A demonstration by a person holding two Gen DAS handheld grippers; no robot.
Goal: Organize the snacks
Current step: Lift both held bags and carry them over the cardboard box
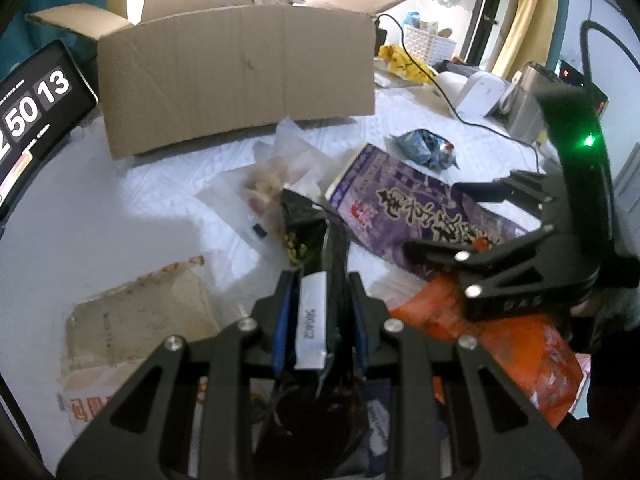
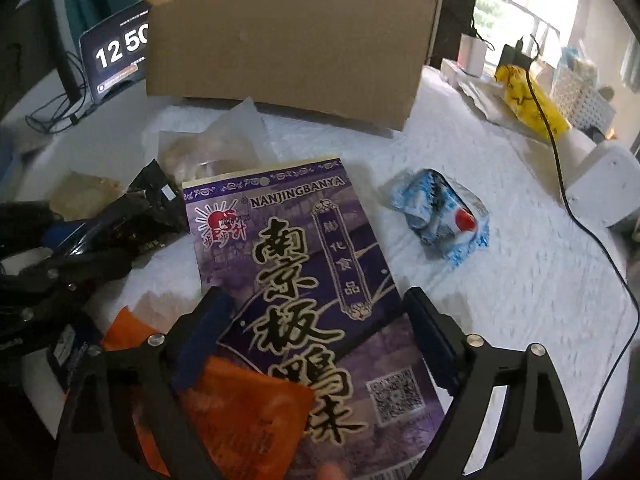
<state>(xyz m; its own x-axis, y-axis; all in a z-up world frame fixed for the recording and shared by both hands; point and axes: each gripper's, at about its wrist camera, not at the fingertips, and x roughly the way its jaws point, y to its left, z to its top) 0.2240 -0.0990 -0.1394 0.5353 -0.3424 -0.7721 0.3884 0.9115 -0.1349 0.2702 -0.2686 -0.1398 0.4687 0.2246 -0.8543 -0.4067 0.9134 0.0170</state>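
Note:
My left gripper (image 1: pixel 320 280) is shut on a black snack bag (image 1: pixel 308 236) with a white label; it also shows in the right wrist view (image 2: pixel 140 216), where the left gripper (image 2: pixel 60 256) sits at the left. My right gripper (image 2: pixel 316 312) is open over a large purple snack bag (image 2: pixel 304 264), its jaws on either side of it. It shows in the left wrist view (image 1: pixel 440 220) above the purple bag (image 1: pixel 400 208). An orange bag (image 2: pixel 244 412) lies under the left finger. An open cardboard box (image 1: pixel 236 76) stands behind.
A blue-white wrapped snack (image 2: pixel 440 216) lies right of the purple bag. A clear bag of snacks (image 1: pixel 280 168) and a beige packet (image 1: pixel 136 324) lie on the white table (image 1: pixel 120 208). A clock tablet (image 1: pixel 36 108), a black cable (image 2: pixel 580 220) and white devices (image 2: pixel 600 184) stand around.

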